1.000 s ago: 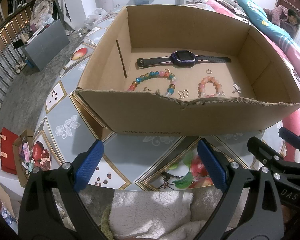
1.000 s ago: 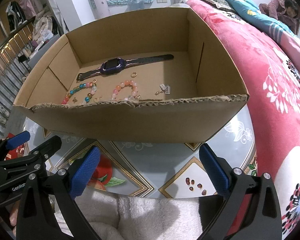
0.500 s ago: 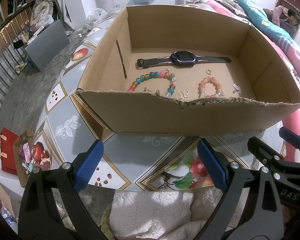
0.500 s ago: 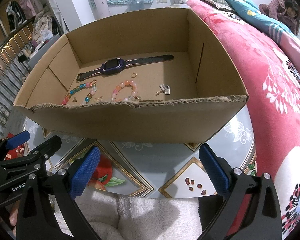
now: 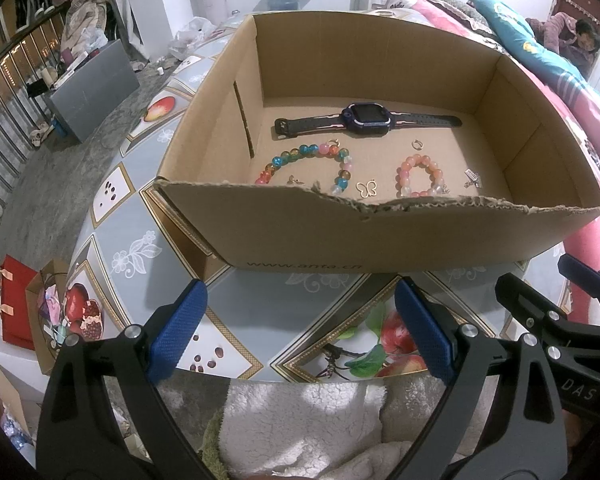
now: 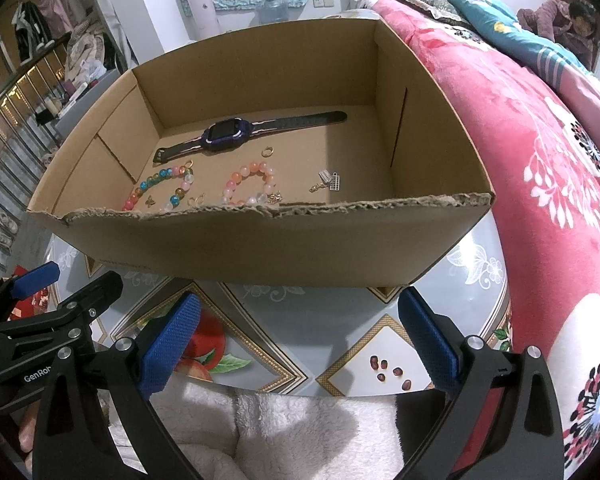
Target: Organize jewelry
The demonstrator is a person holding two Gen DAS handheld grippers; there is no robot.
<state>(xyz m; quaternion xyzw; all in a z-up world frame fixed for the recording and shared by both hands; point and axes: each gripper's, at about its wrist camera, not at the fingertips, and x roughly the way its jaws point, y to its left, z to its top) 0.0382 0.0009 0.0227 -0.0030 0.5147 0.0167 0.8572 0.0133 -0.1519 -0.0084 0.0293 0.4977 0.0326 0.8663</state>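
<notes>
An open cardboard box (image 5: 380,240) (image 6: 260,248) stands on the patterned table. On its floor lie a dark watch (image 5: 366,118) (image 6: 228,136), a multicoloured bead bracelet (image 5: 308,160) (image 6: 160,186), a pink bead bracelet (image 5: 420,174) (image 6: 248,182), a small ring (image 5: 417,144) (image 6: 267,152), a butterfly charm (image 5: 367,190) and a silver charm (image 5: 473,178) (image 6: 329,182). My left gripper (image 5: 300,336) and my right gripper (image 6: 300,336) hang open and empty in front of the box, near the table's front edge.
A pink floral bed cover (image 6: 540,180) runs along the right of the table. On the left the floor drops away, with a grey box (image 5: 92,92), a railing and a red bag (image 5: 16,304). White fleece (image 5: 300,420) lies below the grippers.
</notes>
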